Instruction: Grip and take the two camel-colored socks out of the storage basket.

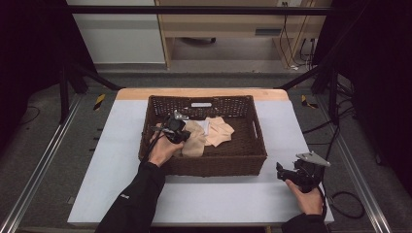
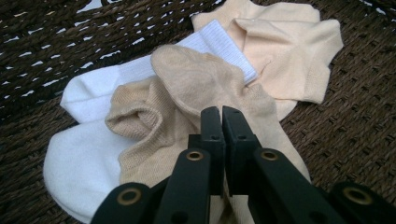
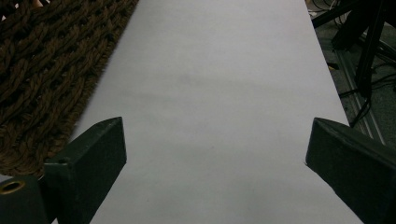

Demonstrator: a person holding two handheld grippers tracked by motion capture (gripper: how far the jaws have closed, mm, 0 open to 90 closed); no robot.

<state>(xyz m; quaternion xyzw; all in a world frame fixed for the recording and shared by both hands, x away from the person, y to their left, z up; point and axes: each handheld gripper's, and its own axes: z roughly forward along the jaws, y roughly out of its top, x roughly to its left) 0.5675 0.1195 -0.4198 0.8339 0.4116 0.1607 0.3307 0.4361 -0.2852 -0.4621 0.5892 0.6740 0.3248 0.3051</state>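
High view: wicker basket holds tan sock, peach sock.

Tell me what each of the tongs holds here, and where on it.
The left tongs are shut on the tan sock, pinching the fabric near its middle. The right tongs stand open over the table, holding nothing.

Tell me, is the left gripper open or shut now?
Shut. In the left gripper view, the left gripper has its black jaws pressed together on the fabric of the tan sock, which lies on a white sock in the basket.
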